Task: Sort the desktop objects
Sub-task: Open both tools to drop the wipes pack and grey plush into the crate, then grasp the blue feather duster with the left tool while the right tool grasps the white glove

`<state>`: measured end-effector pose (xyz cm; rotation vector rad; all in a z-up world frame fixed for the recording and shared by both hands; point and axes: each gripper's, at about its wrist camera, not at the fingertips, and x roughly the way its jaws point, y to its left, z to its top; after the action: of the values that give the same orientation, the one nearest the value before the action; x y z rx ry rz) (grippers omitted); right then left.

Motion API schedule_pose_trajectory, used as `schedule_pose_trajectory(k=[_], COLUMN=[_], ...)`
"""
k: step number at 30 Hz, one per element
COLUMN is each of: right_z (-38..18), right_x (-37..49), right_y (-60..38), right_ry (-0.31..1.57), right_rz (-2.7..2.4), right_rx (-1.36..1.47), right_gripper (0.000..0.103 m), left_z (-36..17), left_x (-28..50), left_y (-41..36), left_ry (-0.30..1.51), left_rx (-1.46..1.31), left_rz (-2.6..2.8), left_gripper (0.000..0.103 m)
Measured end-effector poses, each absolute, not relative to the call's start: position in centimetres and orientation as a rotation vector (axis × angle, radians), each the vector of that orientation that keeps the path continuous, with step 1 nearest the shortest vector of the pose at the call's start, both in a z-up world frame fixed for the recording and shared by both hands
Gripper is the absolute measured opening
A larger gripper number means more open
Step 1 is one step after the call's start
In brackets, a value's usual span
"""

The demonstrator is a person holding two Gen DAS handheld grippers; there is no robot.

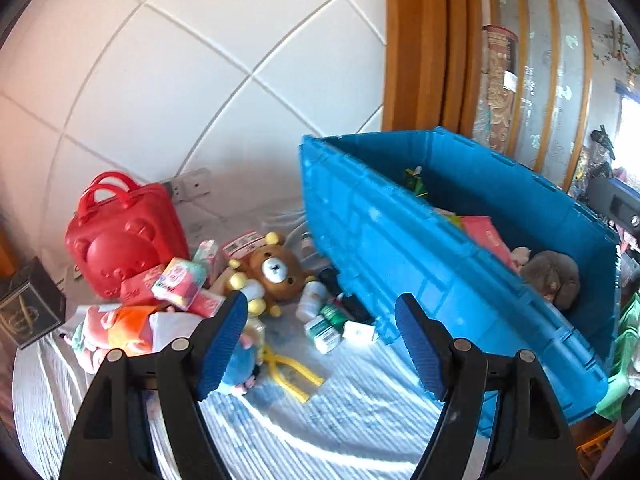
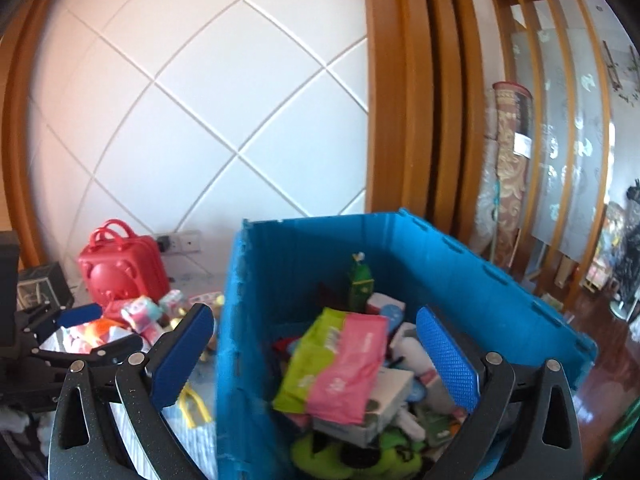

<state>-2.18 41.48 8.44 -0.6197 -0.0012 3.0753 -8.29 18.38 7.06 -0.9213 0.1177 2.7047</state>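
A big blue crate (image 1: 420, 248) stands on the striped cloth; in the right wrist view (image 2: 240, 320) it holds a pink and green wipes pack (image 2: 340, 364), boxes and soft toys. My left gripper (image 1: 320, 336) is open and empty above the cloth, left of the crate, near a brown bear plush (image 1: 276, 270), small green boxes (image 1: 326, 326) and a yellow tool (image 1: 292, 372). My right gripper (image 2: 316, 352) is open and empty, hovering over the crate's near left corner. The left gripper (image 2: 68, 332) shows at that view's left.
A red bear-faced case (image 1: 120, 240) stands by the wall with tissue packs (image 1: 180, 280) and soft toys piled before it. A dark box (image 1: 28, 304) sits at the far left. A wooden door frame (image 1: 420, 40) and a rolled rug (image 1: 498, 80) stand behind the crate.
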Motion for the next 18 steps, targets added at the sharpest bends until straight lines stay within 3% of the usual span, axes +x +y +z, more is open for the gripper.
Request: schedule_pose_trajectory(k=[9,18], right_z=[6.7,-1.0], right_x=[-5.7,-11.8], right_y=[28.1,22.0], right_ry=[-0.036,-0.020], right_rz=[3.190,3.130], right_rx=[-0.745,-1.116], right_gripper=[0.103,0.103], left_z=[1.7,-6.2], left_x=[-10.6,-12.8], left_y=[3.1,-8.0], left_ry=[0.001,-0.139], left_rx=[-1.162,-1.427], left_rz=[2.826,2.856], left_gripper=[0.076,0.076])
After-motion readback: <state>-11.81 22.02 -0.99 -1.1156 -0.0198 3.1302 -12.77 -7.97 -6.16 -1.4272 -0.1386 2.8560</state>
